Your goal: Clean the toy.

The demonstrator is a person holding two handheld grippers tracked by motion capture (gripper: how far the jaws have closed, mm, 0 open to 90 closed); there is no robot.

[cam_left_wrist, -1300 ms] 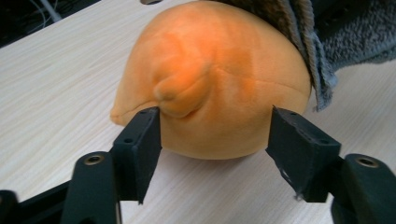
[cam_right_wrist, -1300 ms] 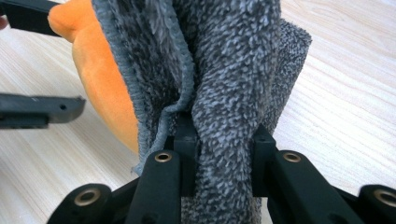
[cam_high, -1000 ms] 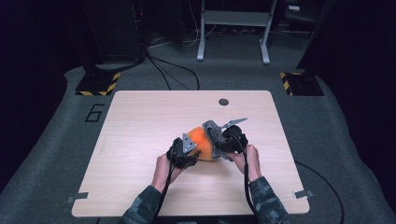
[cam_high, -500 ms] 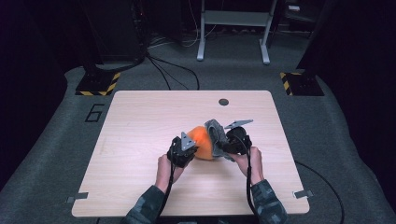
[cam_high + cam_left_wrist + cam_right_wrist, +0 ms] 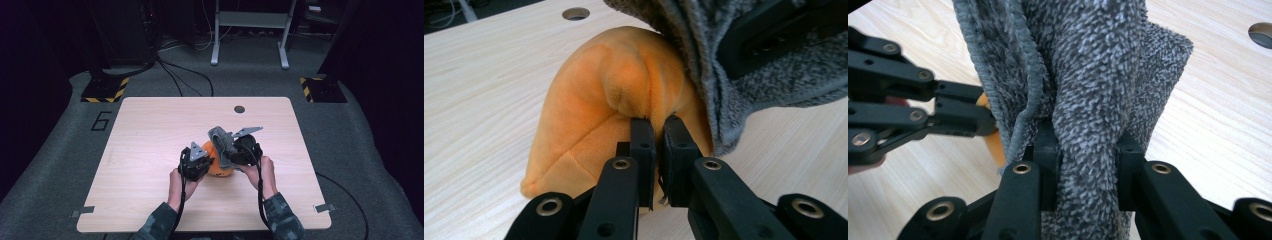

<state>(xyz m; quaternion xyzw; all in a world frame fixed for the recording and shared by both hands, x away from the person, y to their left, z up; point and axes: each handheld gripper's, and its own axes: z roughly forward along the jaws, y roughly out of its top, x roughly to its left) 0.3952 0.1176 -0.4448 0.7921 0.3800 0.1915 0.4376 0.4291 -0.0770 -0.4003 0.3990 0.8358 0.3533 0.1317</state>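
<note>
The left gripper (image 5: 655, 131) has just been closing, and its fingers (image 5: 642, 145) now pinch a small fold of the orange plush toy (image 5: 604, 115), so the toy is anchored for the first time, where a second ago the fingers stood wider against it. The right gripper (image 5: 1087, 145) is clamped on a bunch of the grey fleece cloth (image 5: 1083, 75) and, against the earlier high views, has lifted it a little, so the cloth stands up off the toy's right side instead of draping over it. My reading is that the cloth is being peeled away while the left side holds the toy down. The toy lies on the wooden counter (image 5: 150, 130), near its middle and towards the person, between the two grippers; the cloth touches its upper right flank. In the left gripper view the toy is a rounded dome, its long axis roughly level along the counter; I cannot tell which end is its front.
</note>
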